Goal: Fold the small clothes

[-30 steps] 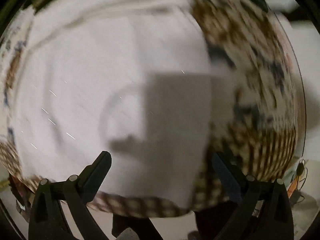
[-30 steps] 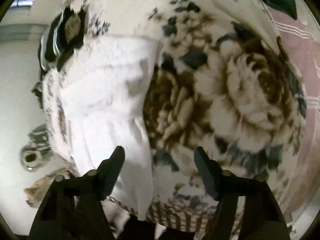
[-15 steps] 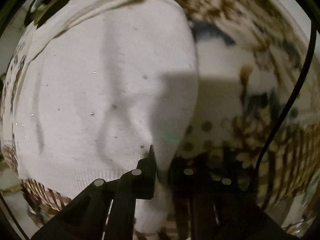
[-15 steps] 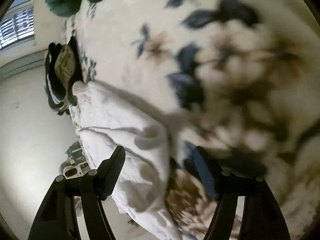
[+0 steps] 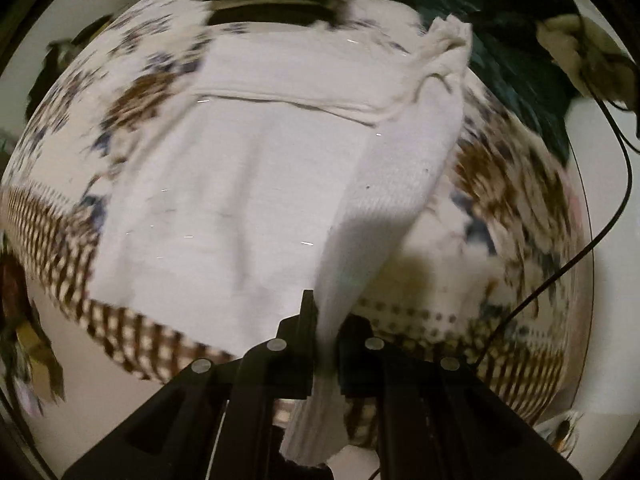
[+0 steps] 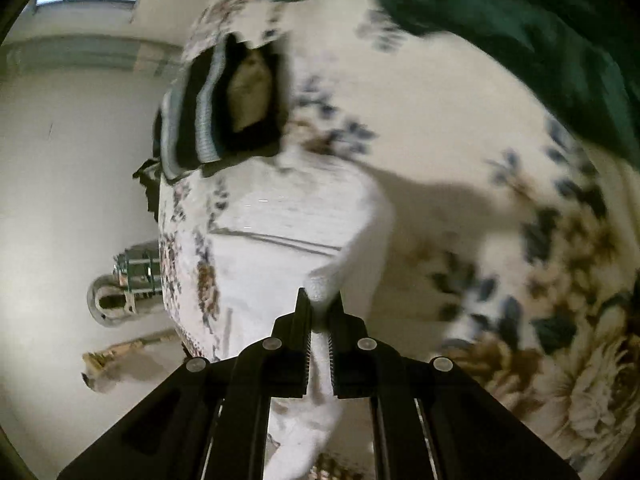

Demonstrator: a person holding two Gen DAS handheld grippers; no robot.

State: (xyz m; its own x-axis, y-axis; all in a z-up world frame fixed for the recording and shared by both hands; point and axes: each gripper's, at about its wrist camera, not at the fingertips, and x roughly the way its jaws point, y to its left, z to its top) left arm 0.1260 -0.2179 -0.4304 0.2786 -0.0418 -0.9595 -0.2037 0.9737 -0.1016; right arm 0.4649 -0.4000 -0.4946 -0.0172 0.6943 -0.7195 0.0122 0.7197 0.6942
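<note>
— White knit: our white sweater (image 5: pixel 248 184) lies spread on the floral blanket (image 5: pixel 516 200), with one edge lifted off it.

— We see the left gripper (image 5: pixel 326 320) pinching that raised strip, jaws pressed onto the cloth. And the other?

— Our right gripper (image 6: pixel 319 312) has just been closing, and now it clamps a fold of the same sweater. A dark green cloth (image 6: pixel 520 24) lies beyond, and a black striped garment (image 6: pixel 212 112) sits just past the sweater's far end.
</note>
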